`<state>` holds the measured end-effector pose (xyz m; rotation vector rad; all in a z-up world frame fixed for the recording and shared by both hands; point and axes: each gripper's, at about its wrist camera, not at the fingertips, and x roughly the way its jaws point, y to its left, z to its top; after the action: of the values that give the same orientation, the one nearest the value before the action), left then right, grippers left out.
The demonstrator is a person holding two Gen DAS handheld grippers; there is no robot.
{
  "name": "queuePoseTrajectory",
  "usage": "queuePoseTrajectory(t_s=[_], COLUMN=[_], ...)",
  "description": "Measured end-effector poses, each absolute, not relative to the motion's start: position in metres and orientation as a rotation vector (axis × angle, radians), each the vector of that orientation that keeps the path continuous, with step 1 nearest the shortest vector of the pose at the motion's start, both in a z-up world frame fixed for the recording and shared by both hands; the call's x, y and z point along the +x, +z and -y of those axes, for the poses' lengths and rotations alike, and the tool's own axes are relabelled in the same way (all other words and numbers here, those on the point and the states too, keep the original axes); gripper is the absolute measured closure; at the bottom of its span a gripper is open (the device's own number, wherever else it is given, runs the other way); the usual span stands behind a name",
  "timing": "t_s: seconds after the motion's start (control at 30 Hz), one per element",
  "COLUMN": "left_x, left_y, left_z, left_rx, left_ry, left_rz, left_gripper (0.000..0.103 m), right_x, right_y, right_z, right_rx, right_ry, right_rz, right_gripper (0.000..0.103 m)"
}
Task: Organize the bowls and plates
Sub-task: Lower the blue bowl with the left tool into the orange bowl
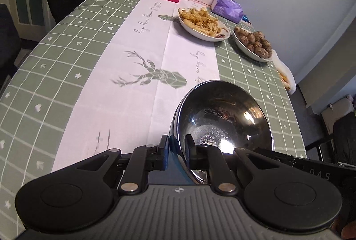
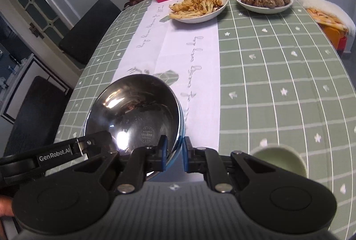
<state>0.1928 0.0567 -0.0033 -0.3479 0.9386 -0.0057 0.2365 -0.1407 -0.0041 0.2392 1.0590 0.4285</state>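
Steel round mirror-finish bowl (image 1: 222,119) with blue outer wall, tilted over the green checked tablecloth (image 1: 55,75): my left gripper (image 1: 176,151) and right gripper (image 2: 174,154) clamp opposite rims, apparently sharing the load with 2 grips.

Both wrist views low and close above the desk (image 1: 66,84) near edge, facing its far edge along the fingers (image 2: 163,151), sharing the steel bowl (image 1: 222,119) and far plates (image 2: 200,15).
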Motion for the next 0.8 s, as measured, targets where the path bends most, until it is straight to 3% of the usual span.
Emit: queuePoseTrajectory(t_s=[0.3,0.8], left_x=[0.114,0.046], left_y=[0.014,0.023], left_z=[-0.034,0.037], left_rx=[-0.397,-0.287], left_ry=[-0.063,-0.189], left_rz=[-0.970,-1.108], left_gripper=[0.088,0.087], right_x=[0.145,0.054], right_y=[0.025,0.039], right_z=[0.184,0.259], right_rx=[0.236,0.225], right_ry=[0.474,0.455], right_rz=[-0.955,-0.983], right_gripper=[0.092,0.092])
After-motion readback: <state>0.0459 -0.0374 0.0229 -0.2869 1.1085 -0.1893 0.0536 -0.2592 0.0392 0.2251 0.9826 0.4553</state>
